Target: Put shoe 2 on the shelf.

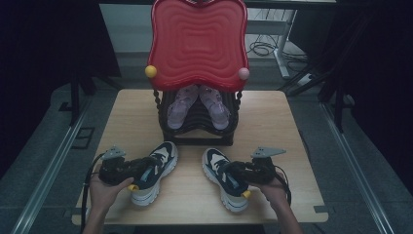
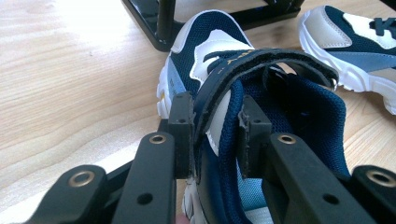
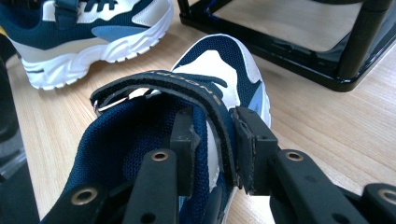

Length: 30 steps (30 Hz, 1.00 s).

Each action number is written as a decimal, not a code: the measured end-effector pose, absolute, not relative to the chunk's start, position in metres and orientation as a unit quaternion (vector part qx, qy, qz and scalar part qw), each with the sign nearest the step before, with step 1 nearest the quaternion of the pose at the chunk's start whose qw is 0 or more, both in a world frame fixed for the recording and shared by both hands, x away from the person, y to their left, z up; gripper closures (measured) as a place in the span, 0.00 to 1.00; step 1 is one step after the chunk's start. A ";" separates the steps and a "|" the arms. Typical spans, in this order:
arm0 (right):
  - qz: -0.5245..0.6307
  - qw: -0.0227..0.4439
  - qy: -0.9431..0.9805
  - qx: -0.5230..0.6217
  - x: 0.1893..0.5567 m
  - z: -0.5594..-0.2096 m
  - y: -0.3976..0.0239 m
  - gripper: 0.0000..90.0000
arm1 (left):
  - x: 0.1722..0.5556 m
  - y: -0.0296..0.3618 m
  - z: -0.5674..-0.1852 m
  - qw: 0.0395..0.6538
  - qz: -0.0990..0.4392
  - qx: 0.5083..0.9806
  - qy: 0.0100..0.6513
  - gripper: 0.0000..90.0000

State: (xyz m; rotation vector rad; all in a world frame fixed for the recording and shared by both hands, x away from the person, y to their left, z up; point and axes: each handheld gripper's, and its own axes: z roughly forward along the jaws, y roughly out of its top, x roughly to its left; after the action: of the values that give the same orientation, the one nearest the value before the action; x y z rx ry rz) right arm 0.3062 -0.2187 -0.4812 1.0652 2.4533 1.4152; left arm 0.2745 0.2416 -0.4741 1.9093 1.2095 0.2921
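We see a light wooden table [image 1: 272, 126] and, at its 12 o'clock edge, a black slatted shoe rack [image 1: 197, 127] under a glossy red wavy-edged plastic top [image 1: 197, 41]; a pair of pale pink sandals [image 1: 197, 108] lies on the rack's shelf. In front of the rack, at about 7 o'clock on the table, lies a navy, white and cream strapped sneaker [image 1: 155, 171], and at about 5 o'clock its matching navy and white sneaker [image 1: 223, 178], toes toward the rack, the two apart. Our left gripper [image 1: 141, 168] comes in from 7 o'clock; its jaws are clamped on the outer side wall and strap of the left sneaker [image 2: 219, 65], one jaw inside the opening. Our right gripper [image 1: 233, 171] comes in from 5 o'clock, its jaws likewise pinching the collar and strap of the right sneaker [image 3: 219, 65].
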 end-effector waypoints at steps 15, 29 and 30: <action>0.533 0.054 0.761 0.366 0.295 -0.480 -0.247 0.78 | 0.265 0.260 -0.467 0.474 0.114 0.720 0.495 0.80; 0.582 0.073 0.707 0.396 0.287 -0.483 -0.287 0.79 | 0.256 0.290 -0.459 0.518 0.127 0.671 0.515 0.80; 0.586 0.074 0.702 0.399 0.287 -0.483 -0.290 0.79 | 0.255 0.293 -0.458 0.521 0.129 0.666 0.517 0.80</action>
State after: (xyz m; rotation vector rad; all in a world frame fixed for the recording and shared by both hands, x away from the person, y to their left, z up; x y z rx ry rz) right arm 0.2871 -0.2899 -0.4826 1.1970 2.1065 1.7576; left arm 0.2546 0.2932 -0.4578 1.5967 1.2392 0.3103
